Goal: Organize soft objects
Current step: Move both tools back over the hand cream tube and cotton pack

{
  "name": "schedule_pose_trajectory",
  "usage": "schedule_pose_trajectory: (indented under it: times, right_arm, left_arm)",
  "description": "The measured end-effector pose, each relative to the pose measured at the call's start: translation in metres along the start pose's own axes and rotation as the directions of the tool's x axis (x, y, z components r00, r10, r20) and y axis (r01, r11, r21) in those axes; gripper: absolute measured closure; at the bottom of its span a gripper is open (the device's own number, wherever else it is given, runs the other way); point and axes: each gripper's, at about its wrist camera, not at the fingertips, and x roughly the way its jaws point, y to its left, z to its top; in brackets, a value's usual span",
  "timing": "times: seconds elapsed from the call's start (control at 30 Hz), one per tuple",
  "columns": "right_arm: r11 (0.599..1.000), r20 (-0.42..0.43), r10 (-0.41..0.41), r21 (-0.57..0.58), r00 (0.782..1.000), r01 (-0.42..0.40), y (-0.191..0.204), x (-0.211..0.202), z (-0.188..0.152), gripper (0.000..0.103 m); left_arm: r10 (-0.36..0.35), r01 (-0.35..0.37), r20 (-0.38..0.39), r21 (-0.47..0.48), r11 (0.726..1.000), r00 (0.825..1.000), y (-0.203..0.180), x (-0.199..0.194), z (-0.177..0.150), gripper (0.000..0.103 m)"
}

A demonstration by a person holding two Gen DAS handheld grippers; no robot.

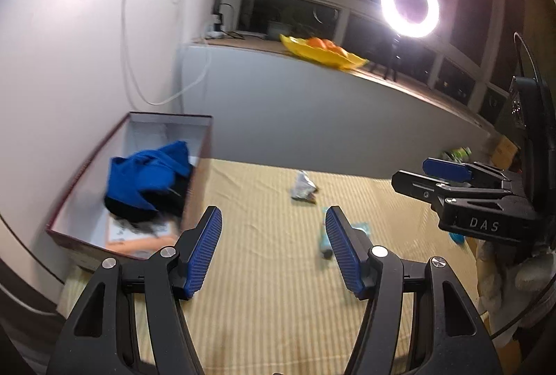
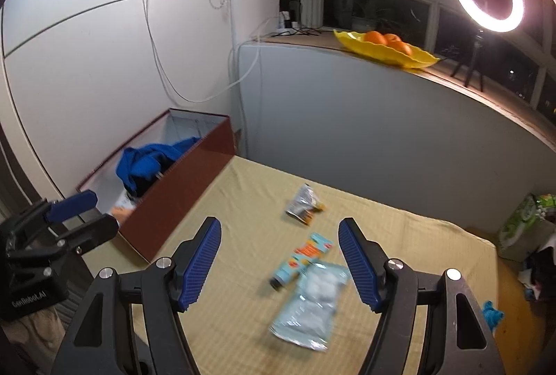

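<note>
Item: clear soft pouch point(image 2: 307, 303), lying loose near the tabletop point(image 2: 243, 323) middle below the right tongs point(image 2: 279, 262), spread and empty; left tongs point(image 1: 272, 248) likewise spread; advised handling: pinch one flat edge, then carry to the box point(image 2: 180, 191) at the far-left corner beside the blue cloth point(image 2: 146, 163).

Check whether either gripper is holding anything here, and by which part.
Nothing is held. The left gripper and right gripper both have open, empty jaws above the striped cloth.
</note>
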Motion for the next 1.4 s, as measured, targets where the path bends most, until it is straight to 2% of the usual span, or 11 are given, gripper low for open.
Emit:
schedule_pose_trajectory:
  times: [0.23,0.47,0.67,0.73,0.83,1.0,1.13,1.27,1.4]
  right_arm:
    - [0.998,0.011,-0.06,0.006,0.998,0.06,-0.022,-0.015,-0.025,0.037]
    - [0.997,-0.004,-0.076,0.028,0.997,0.076,-0.046,-0.014,-0.046,0.037]
    - [0.986,-0.042,0.05,0.163,0.998,-0.042,-0.092,-0.006,-0.074,0.034]
    - [0.978,-0.052,0.065,0.204,0.997,-0.053,-0.106,-0.003,-0.082,0.03]
    - [0.965,-0.065,0.083,0.255,0.994,-0.064,-0.125,0.001,-0.094,0.03]
    - [0.955,-0.101,0.126,0.282,0.987,-0.093,-0.138,0.014,-0.099,0.03]
    - [0.94,-0.13,0.176,0.316,0.976,-0.128,-0.142,0.025,-0.102,0.03]
    - [0.936,-0.156,0.201,0.322,0.967,-0.143,-0.139,0.038,-0.103,0.03]
    - [0.938,-0.184,0.213,0.314,0.96,-0.148,-0.133,0.05,-0.105,0.03]
  left_arm:
    - [-0.055,0.057,-0.044,0.031,0.998,0.997,-0.03,0.015,-0.008,0.041]
    - [-0.084,0.089,-0.098,0.053,0.995,0.992,-0.047,0.032,-0.019,0.041]
    - [-0.118,0.126,-0.15,0.042,0.991,0.982,-0.046,0.045,-0.033,0.041]
    - [-0.131,0.14,-0.168,0.043,0.989,0.977,-0.047,0.049,-0.037,0.041]
    - [-0.149,0.161,-0.195,0.048,0.986,0.969,-0.05,0.056,-0.042,0.041]
    - [-0.207,0.223,-0.252,0.036,0.974,0.945,-0.062,0.072,-0.052,0.041]
    - [-0.207,0.225,-0.275,0.036,0.974,0.939,-0.068,0.085,-0.052,0.041]
    - [-0.169,0.195,-0.288,0.063,0.979,0.943,-0.069,0.106,-0.04,0.041]
    - [-0.143,0.179,-0.34,0.076,0.981,0.929,-0.069,0.138,-0.028,0.042]
